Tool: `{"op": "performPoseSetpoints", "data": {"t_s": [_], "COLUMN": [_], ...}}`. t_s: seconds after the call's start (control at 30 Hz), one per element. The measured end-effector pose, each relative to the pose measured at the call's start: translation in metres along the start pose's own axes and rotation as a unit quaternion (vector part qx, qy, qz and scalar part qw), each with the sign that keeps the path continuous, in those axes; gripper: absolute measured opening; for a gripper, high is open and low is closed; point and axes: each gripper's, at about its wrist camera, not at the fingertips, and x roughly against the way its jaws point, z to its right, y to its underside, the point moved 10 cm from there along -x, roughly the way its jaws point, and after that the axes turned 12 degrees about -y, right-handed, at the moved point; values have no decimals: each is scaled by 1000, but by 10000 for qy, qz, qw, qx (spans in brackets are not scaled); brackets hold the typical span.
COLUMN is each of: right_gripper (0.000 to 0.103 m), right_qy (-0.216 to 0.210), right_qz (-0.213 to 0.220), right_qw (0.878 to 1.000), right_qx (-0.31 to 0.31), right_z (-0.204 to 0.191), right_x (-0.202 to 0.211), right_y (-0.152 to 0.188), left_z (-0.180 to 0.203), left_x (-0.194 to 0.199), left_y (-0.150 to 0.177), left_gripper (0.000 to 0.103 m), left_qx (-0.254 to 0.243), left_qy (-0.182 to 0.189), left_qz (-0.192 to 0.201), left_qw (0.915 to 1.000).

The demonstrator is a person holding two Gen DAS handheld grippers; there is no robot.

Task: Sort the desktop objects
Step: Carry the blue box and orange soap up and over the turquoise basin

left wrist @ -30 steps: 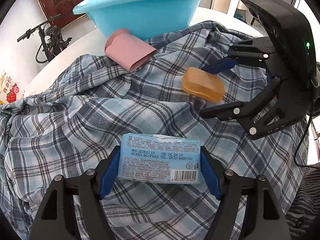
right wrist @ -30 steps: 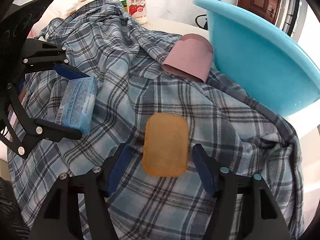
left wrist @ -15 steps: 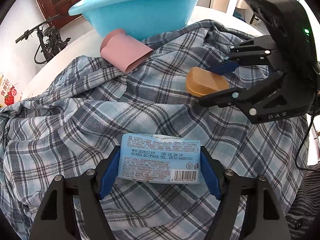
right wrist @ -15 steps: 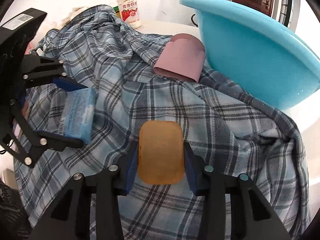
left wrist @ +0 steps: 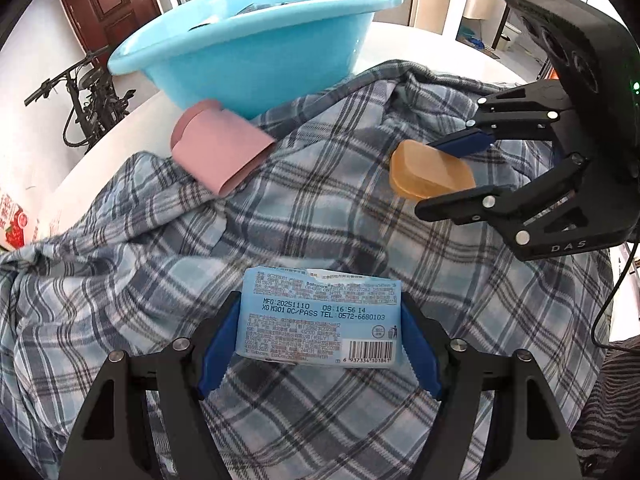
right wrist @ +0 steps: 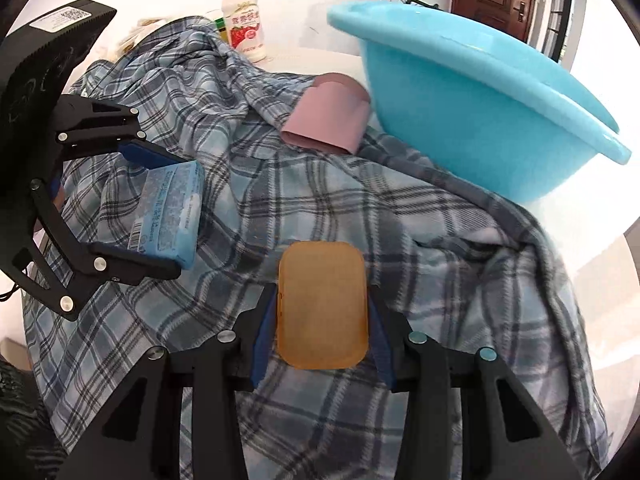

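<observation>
Blue basin (left wrist: 248,36) — contents dark, perhaps cloth

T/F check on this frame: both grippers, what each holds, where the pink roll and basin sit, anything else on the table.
1. The left gripper has its jaws shut on the blue packet. True.
2. The right gripper is empty. False: its jaws are shut on the orange soap bar.
3. The pink roll lies inside the blue basin. False: it lies outside, against the basin's wall, on the plaid shirt.
4. A drink bottle with a red cap stands beyond the shirt. True.
5. The shirt is folded neatly. False: it lies spread and rumpled.
</observation>
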Motion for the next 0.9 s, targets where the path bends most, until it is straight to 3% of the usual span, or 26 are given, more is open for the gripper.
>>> {"op": "performPoseSetpoints", "data": {"t_s": [0.37, 0.6, 0.9], "right_gripper": [41, 41, 41], "right_qy": [273, 369, 504], "right_qz": [265, 422, 603], "right_qw": [9992, 9984, 9969], "right_qx": [-88, -64, -48], "right_z": [22, 28, 38], "right_x": [39, 59, 82], "right_y": [-7, -18, -40], "left_z": [15, 12, -1], "left_x": [14, 28, 38], "left_y": [-36, -45, -84], "left_gripper": [77, 77, 77], "left_qx": [-99, -50, 32], "left_qy": [-8, -29, -137], "left_qz": [216, 365, 589], "left_qw": [9997, 9993, 9982]}}
